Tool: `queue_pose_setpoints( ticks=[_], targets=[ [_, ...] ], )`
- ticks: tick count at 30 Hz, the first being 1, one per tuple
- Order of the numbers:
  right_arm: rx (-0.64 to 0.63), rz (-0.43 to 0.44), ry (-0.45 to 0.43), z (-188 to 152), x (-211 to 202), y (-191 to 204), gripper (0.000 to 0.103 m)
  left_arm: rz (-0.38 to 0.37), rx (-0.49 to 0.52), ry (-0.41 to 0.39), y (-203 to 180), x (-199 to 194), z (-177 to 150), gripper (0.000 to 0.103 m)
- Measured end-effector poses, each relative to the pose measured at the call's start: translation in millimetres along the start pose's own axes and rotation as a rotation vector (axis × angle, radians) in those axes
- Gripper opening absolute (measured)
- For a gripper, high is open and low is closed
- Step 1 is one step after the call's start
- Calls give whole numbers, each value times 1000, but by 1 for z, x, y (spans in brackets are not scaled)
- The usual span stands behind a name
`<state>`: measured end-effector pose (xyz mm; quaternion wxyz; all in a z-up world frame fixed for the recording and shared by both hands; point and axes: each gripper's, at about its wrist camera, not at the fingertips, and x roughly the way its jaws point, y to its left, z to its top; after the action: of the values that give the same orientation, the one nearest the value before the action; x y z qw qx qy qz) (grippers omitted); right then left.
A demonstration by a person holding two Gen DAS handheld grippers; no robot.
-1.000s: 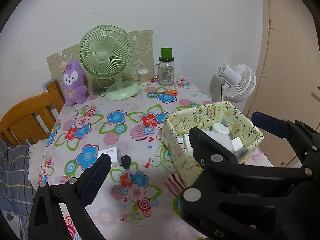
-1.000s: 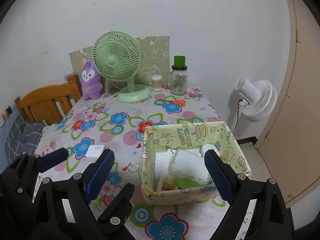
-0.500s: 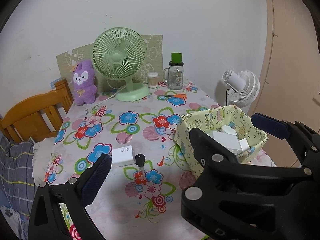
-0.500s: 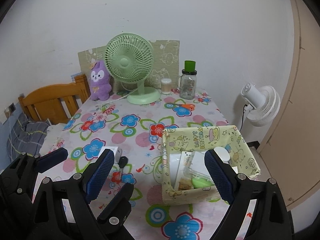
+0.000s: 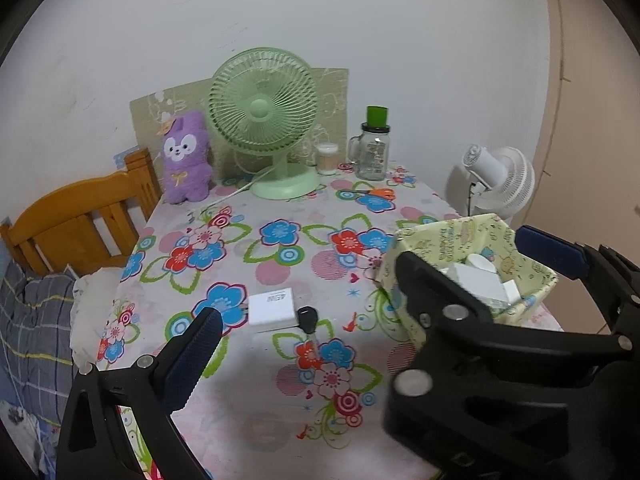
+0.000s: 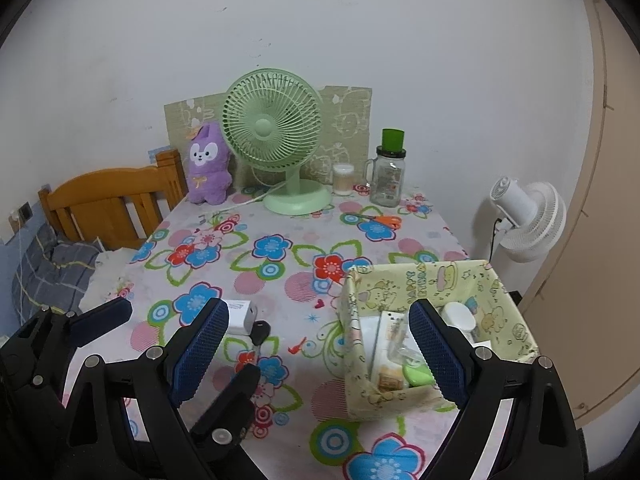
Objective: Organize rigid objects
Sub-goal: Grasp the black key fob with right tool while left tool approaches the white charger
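Note:
A white charger block [image 5: 272, 308] and a black key [image 5: 308, 316] lie side by side on the flowered tablecloth [image 5: 280, 420]. To their right stands a yellow patterned box [image 5: 440, 236] that holds white boxes, a white jar and a green item [image 6: 416, 374]. My left gripper [image 5: 320, 320] hovers open in front of the charger and key, touching neither; the right gripper's body hides its right finger. My right gripper [image 6: 318, 306] is open and empty, with the charger [image 6: 240, 316] beyond its left finger and the box [image 6: 420, 276] behind its right finger.
At the back stand a green fan [image 5: 264, 120], a purple plush [image 5: 186, 160], a small swab tub [image 5: 327, 159] and a glass mug jar [image 5: 374, 152]. Orange scissors [image 5: 380, 193] lie nearby. A wooden bed frame [image 5: 80, 224] is left, a white fan [image 5: 496, 180] right.
Both grippers have drawn back from the table, so everything looks smaller and farther off, and the scene has slid right in both views. Both stay open.

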<state>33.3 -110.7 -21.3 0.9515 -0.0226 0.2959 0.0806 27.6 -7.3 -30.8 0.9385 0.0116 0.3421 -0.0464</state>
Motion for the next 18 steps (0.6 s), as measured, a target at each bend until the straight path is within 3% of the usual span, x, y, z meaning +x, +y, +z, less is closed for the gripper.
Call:
queue_pose_setpoints(
  ticks=[6, 18],
  targets=[
    [3, -8, -26, 0, 12, 6, 94, 26, -44, 9, 22, 13, -2, 103],
    [-41, 25, 18, -6, 52, 26, 94, 60, -77, 86, 52, 52, -13, 103]
  ],
)
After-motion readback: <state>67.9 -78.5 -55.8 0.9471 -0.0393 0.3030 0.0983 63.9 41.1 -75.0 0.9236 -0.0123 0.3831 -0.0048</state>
